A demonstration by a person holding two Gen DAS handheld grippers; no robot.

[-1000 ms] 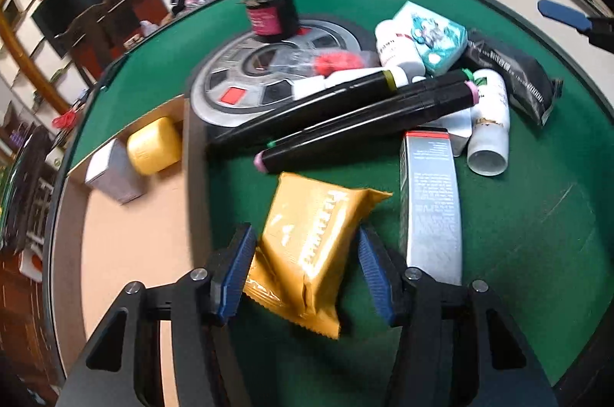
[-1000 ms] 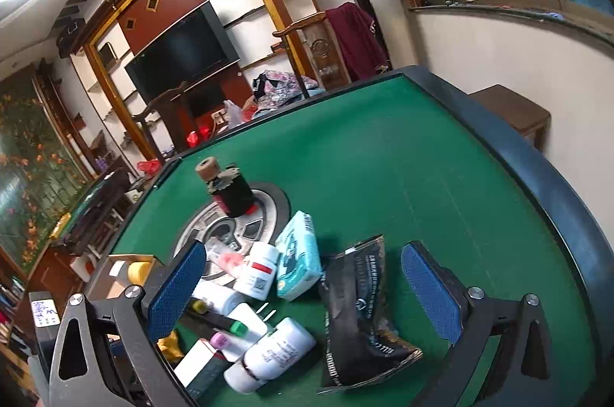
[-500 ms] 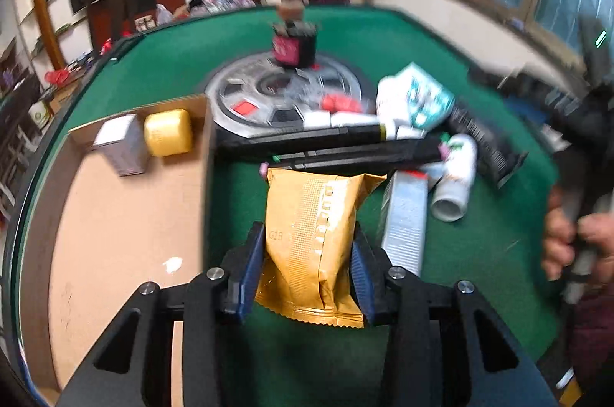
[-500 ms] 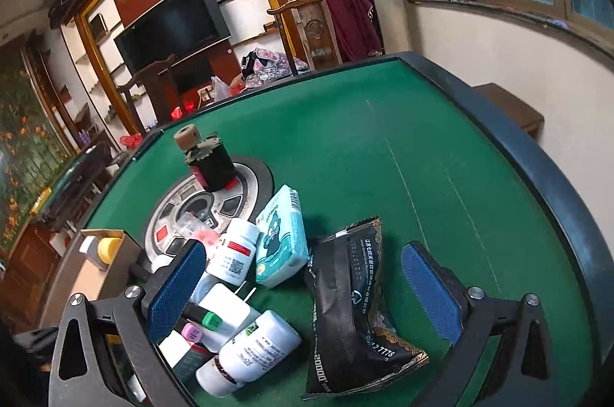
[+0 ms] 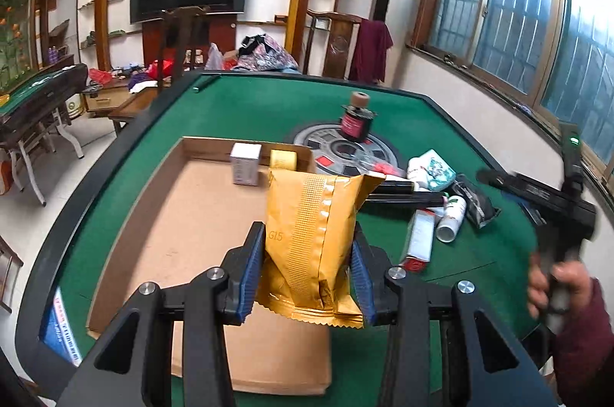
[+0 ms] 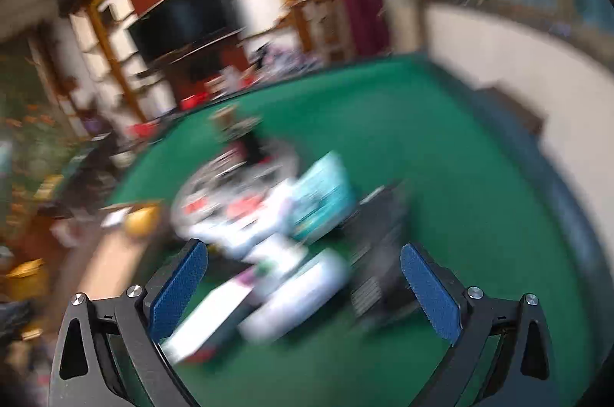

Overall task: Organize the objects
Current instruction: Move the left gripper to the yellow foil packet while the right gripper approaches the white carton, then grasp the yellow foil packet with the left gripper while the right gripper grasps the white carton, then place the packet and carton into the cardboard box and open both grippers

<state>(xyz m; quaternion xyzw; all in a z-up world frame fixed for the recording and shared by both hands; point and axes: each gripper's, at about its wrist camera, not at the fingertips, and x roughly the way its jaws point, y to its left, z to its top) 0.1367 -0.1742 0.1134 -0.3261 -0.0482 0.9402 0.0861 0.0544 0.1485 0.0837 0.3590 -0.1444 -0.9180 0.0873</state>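
Up off the green table (image 5: 249, 111) has come the gold pack (image 5: 312, 238), which lay flat a moment ago. Both blue pads of the left gripper (image 5: 307, 270) closed in and now squeeze its sides, holding it upright in the air above the flat brown box (image 5: 153, 226). Off to the right lies a heap of bottles and packs (image 5: 441, 199). Over that blurry heap, the right gripper (image 6: 303, 288) has its fingers wide apart with nothing between them.

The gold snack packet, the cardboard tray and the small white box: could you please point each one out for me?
gold snack packet (image 5: 311, 238), left wrist view, on its ribbed centre seam.
cardboard tray (image 5: 169, 245), left wrist view, on its bare floor.
small white box (image 5: 245, 165), left wrist view, on its front face.
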